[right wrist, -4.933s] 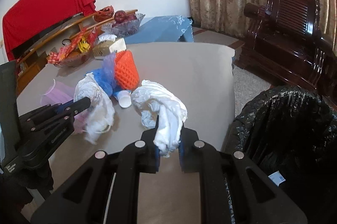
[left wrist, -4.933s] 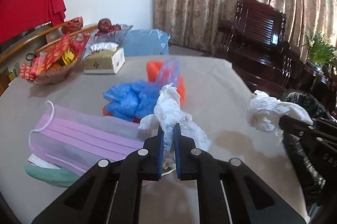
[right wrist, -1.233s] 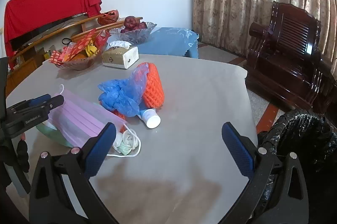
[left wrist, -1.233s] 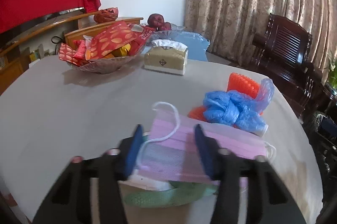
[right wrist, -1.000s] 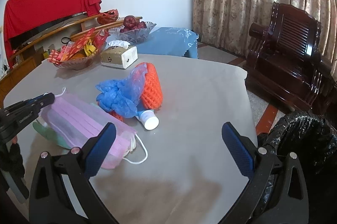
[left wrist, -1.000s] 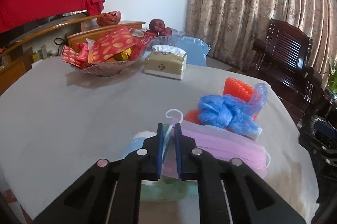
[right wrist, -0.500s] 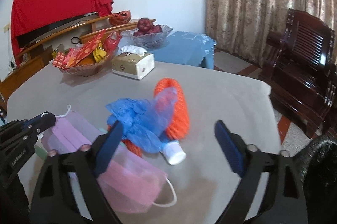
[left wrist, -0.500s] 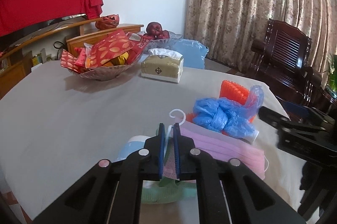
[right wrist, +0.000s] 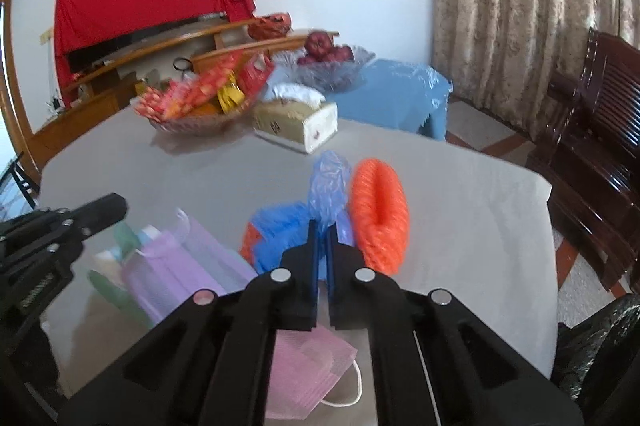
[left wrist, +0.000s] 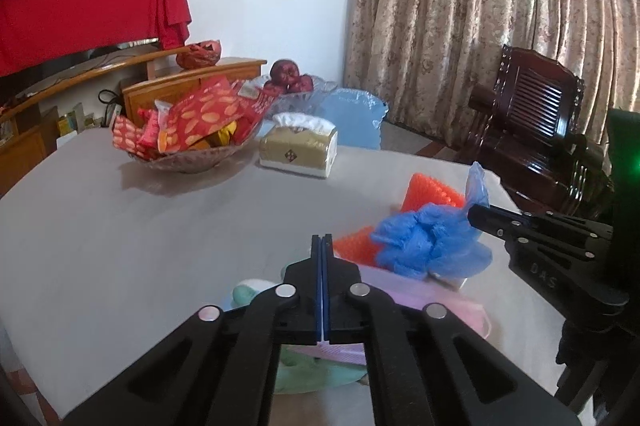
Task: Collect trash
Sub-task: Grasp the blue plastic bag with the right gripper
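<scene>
Together, two grippers: left gripper (left wrist: 322, 246) on pink mask (left wrist: 436, 300), right gripper (right wrist: 322, 230) on blue bag (right wrist: 328, 181)

This is a home, a living or dining room. Long patterned curtains (left wrist: 480, 25) hang to the floor beside a carved dark wooden armchair (left wrist: 536, 129), and a low wooden cabinet (right wrist: 168, 65) partly draped with a red cloth (left wrist: 88, 9) runs along the white wall. On the tabletop (left wrist: 120, 226) stand a bowl of snack packets (left wrist: 188, 133) and a tissue box (left wrist: 298, 145), with a glass bowl of apples (right wrist: 328, 59) behind them.
</scene>
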`<state>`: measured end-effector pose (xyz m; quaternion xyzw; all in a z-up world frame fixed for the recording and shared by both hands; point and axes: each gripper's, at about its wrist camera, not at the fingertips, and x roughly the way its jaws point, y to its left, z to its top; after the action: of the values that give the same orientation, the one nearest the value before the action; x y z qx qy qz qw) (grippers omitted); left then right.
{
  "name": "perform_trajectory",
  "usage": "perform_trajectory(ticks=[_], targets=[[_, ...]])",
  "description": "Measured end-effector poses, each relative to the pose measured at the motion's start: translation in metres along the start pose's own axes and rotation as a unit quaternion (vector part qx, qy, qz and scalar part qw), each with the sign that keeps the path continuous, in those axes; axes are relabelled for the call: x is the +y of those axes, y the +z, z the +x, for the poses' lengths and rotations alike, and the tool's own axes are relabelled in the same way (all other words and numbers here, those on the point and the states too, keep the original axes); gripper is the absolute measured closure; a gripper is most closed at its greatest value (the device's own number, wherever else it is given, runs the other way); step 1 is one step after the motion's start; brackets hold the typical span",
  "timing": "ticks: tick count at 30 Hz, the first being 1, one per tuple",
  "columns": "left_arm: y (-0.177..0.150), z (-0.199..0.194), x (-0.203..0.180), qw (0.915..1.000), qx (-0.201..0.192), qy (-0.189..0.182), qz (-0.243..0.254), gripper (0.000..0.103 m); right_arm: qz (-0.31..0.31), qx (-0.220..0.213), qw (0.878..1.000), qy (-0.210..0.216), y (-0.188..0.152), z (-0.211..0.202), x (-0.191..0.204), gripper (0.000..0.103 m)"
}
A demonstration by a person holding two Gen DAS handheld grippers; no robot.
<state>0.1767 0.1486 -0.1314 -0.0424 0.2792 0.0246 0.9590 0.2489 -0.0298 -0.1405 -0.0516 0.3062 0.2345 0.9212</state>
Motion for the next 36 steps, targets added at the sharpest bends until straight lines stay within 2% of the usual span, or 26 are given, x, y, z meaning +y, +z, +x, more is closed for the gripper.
perform_trajectory(ticks=[11, 16, 18, 20, 22, 26, 31, 32, 34, 36], targets=[[0.016, -0.029, -0.014, 0.9994, -0.025, -0.023, 0.003, 0.103, 0.030, -0.049, 0.998, 0.029, 0.020, -0.072, -0.012, 0.100], [0.002, -0.034, -0.011, 0.9996, -0.011, -0.019, 0.016, 0.101, 0.028, -0.046, 0.998, 0.021, 0.007, -0.091, -0.014, 0.100], [-0.007, -0.030, -0.005, 0.9998, 0.004, -0.018, 0.010, 0.092, 0.027, -0.031, 0.999, 0.014, -0.006, -0.087, -0.014, 0.100], [-0.017, -0.023, 0.001, 0.9998, 0.019, -0.011, -0.001, 0.072, 0.029, -0.010, 0.999, 0.008, -0.022, -0.077, -0.013, 0.100], [-0.024, -0.014, 0.006, 0.9994, 0.033, -0.005, -0.008, 0.069, 0.037, 0.007, 0.999, 0.008, -0.035, -0.067, -0.013, 0.100], [-0.031, 0.005, 0.009, 0.9986, 0.052, -0.003, -0.008, 0.052, 0.045, 0.024, 0.999, 0.015, -0.046, -0.054, -0.012, 0.100], [-0.040, 0.029, 0.016, 0.9962, 0.081, -0.017, -0.028, 0.053, 0.046, 0.033, 0.998, 0.021, -0.051, -0.045, -0.013, 0.100], [-0.042, 0.030, 0.016, 0.9958, 0.082, -0.024, -0.032, 0.056, 0.047, 0.035, 0.998, 0.021, -0.053, -0.043, -0.014, 0.100], [-0.044, 0.033, 0.014, 0.9941, 0.090, -0.049, -0.035, 0.081, 0.051, 0.044, 0.997, 0.020, -0.058, -0.038, -0.015, 0.100], [-0.046, 0.033, 0.011, 0.9941, 0.088, -0.054, -0.032, 0.085, 0.054, 0.049, 0.997, 0.019, -0.062, -0.036, -0.017, 0.100]])
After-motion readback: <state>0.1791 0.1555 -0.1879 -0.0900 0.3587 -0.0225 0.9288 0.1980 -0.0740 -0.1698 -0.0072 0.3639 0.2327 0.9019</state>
